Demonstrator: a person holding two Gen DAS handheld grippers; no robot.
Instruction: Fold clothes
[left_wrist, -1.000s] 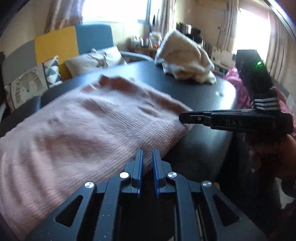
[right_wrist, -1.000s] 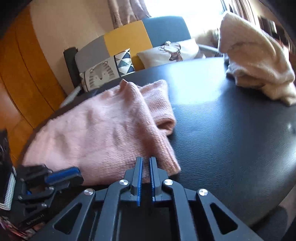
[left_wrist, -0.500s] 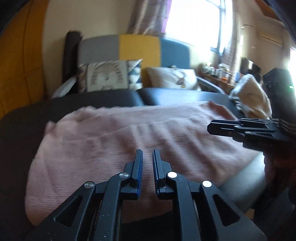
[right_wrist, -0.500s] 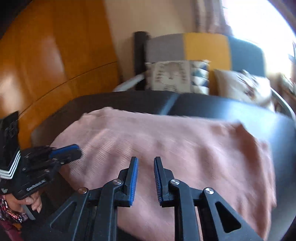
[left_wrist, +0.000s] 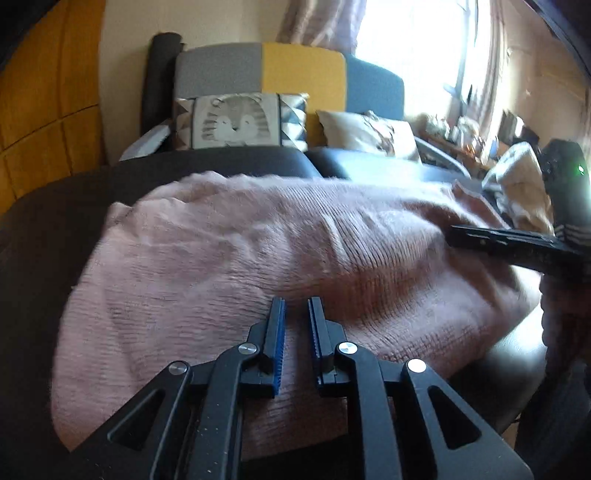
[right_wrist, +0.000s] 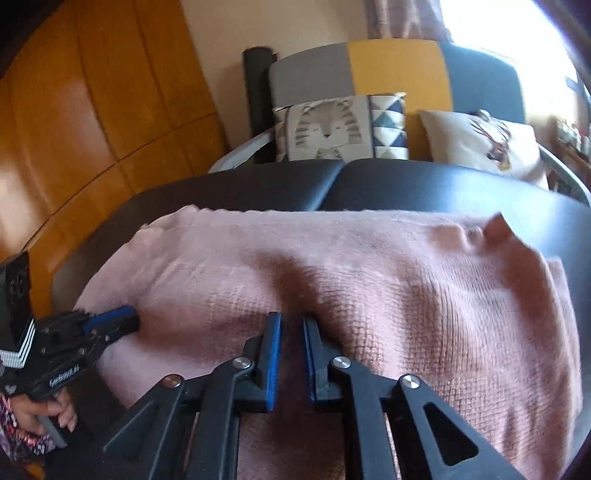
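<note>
One pink knitted sweater (left_wrist: 221, 266) is lying folded into a wide band on the black padded table (left_wrist: 37, 258), and it is filling the centre of both wrist views, with its long edge running from 9 o'clock to 3 o'clock. At 6 o'clock of the left wrist view, the left gripper (left_wrist: 296, 306) is hovering over the near part of the sweater with its blue pads standing a narrow gap apart; knit is showing through the gap, and the pads are not pinching it. At 6 o'clock of the right wrist view, the right gripper (right_wrist: 291, 319) is pointing down at the near part of the sweater in the same way. Its jaws have just been closing, and they are standing slightly apart with nothing clamped between them; whether the tips are touching the fabric cannot be told. A hand (right_wrist: 55, 410) is gripping the left tool's handle at 8 o'clock of the right wrist view. Beyond the sweater, at 12 o'clock, a grey, yellow and blue sofa (left_wrist: 303, 70) is carrying a lion-print cushion (left_wrist: 232, 122). At 3 o'clock of the left wrist view, a cream garment (left_wrist: 524, 184) is lying in a heap. Orange wooden panelling (right_wrist: 92, 110) is covering the wall at 10 o'clock of the right wrist view.
</note>
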